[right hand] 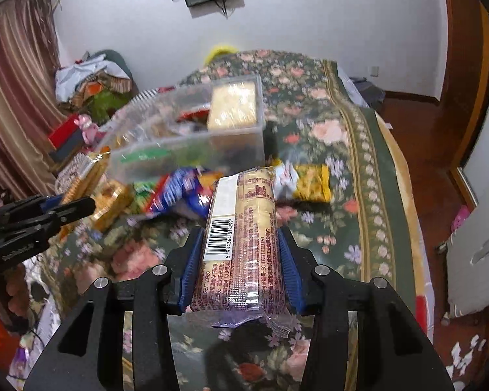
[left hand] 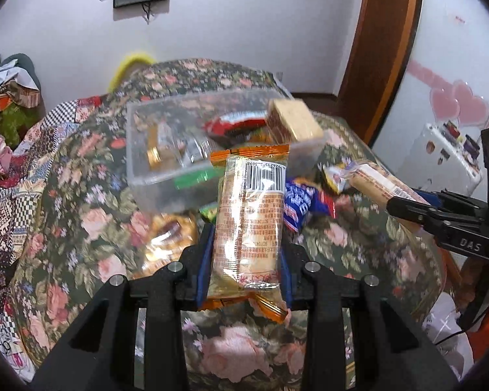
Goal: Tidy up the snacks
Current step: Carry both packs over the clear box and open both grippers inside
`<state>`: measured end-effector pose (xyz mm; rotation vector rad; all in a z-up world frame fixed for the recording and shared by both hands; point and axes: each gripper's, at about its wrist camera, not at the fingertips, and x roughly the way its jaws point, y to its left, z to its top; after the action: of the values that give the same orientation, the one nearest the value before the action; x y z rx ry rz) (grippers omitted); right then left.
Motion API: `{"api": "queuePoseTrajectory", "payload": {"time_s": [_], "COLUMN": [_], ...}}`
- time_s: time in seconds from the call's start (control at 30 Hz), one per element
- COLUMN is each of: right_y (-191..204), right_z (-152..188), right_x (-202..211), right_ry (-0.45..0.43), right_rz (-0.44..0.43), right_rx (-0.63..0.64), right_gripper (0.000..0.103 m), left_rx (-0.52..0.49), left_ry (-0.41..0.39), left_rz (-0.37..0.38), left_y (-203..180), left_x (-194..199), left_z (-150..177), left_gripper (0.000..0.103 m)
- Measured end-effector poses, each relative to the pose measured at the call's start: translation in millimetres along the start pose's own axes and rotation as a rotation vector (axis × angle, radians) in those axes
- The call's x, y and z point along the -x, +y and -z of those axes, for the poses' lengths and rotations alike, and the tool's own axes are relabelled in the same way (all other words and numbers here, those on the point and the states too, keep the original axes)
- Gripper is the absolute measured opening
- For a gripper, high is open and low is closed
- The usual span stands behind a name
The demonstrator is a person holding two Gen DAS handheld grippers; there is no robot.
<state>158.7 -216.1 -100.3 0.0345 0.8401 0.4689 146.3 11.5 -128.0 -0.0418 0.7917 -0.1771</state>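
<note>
My left gripper [left hand: 246,231] is shut on an orange-ended biscuit pack [left hand: 249,218], held above the flowered bedcover, short of a clear plastic box [left hand: 166,172]. The box holds several snacks, with a square cracker pack [left hand: 293,123] on top at its right end. My right gripper [right hand: 238,238] is shut on a purple-ended biscuit pack [right hand: 241,234]; it also shows in the left wrist view [left hand: 404,208], at the right. The box [right hand: 192,150] and cracker pack [right hand: 233,107] lie ahead of it. The left gripper [right hand: 78,207] shows at the left edge.
Loose snacks lie in front of the box: a blue pack [left hand: 298,205], a yellow pack [right hand: 311,182], a gold-wrapped pack [right hand: 111,202]. The flowered bedcover [right hand: 309,123] spreads right. Clutter and a curtain [right hand: 13,97] stand left; a wooden door frame [left hand: 384,49] stands right.
</note>
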Motion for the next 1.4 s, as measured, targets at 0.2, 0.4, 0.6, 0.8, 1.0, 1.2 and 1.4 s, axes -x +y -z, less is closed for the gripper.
{"api": "queuePoseTrajectory", "payload": {"time_s": [0.2,0.4,0.6,0.8,1.0,1.2,1.4], "right_y": [20,36,45,57,70,78,83], "right_z": [-25,-48,-68,-89,-107,-118,-123], "right_x": [8,1,-17,-40,-73,-107,-134], "right_ry": [-0.072,-0.119,-0.136,-0.137,-0.111,-0.053,0.015], "right_rz": [-0.046,-0.073,-0.100,-0.120,-0.138,-0.154,-0.146], "right_rx": [0.028,0.061,0.063,0.074,0.089,0.090,0.119], "right_gripper": [0.042,0.042,0.042,0.042,0.042,0.042,0.042], "left_rx": [0.026,0.045,0.062,0.092,0.116,0.140,0.168], "left_ry": [-0.048,-0.085,-0.107,-0.101,-0.066,-0.021,0.012], "left_rz": [-0.008,-0.020,-0.039,-0.056,-0.094,-0.115,-0.114], "left_y": [10,19,33,50,69,85,96], "left_x": [7,8,-2,-20,-45,-71,-89], "left_z": [-18,-39,-62,-80,-91,-95,-95], "left_gripper": [0.034,0.034,0.034,0.034,0.034,0.034,0.034]}}
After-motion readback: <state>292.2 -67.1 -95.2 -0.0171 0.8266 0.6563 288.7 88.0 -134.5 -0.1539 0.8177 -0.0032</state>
